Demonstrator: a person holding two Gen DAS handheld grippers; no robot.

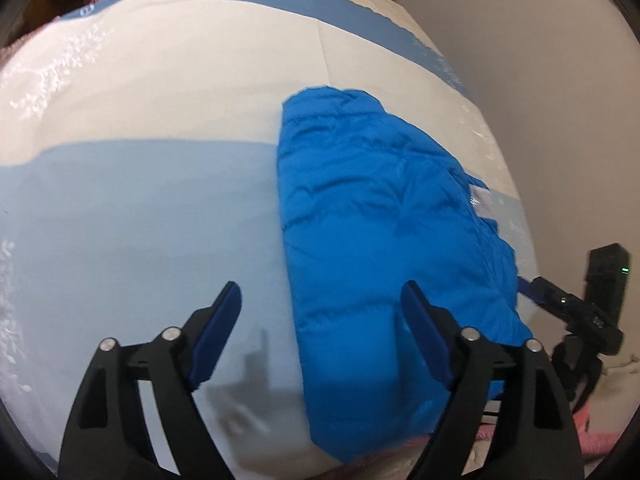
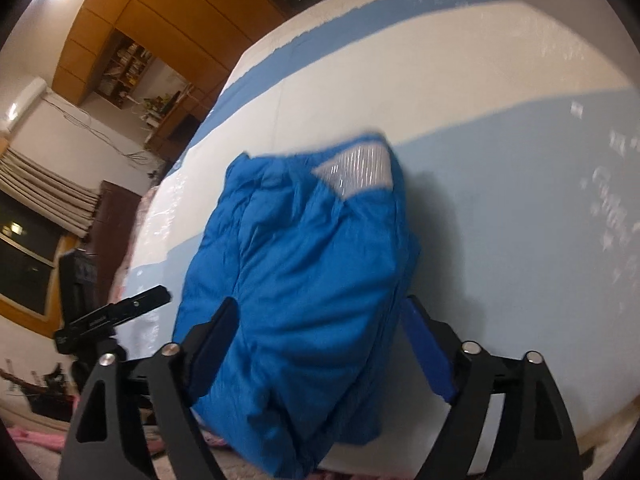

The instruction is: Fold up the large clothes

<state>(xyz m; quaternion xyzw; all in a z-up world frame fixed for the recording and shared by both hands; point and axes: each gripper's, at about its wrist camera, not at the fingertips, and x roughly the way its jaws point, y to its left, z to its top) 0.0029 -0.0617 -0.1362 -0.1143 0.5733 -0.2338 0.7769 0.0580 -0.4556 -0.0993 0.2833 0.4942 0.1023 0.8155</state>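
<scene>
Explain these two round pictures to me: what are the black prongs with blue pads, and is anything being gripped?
No robot here: a person holds a two-finger tool in each hand, each with a fisheye camera looking along its fingers.

In the left wrist view, the left tool stands open over the blue-and-white bed cover, its right pad in front of a folded blue puffer jacket. The other tool shows at the right edge.

In the right wrist view, the right tool is open too; the jacket bulges between its fingers, but the pads do not seem to press it.

Nothing is held.
</scene>
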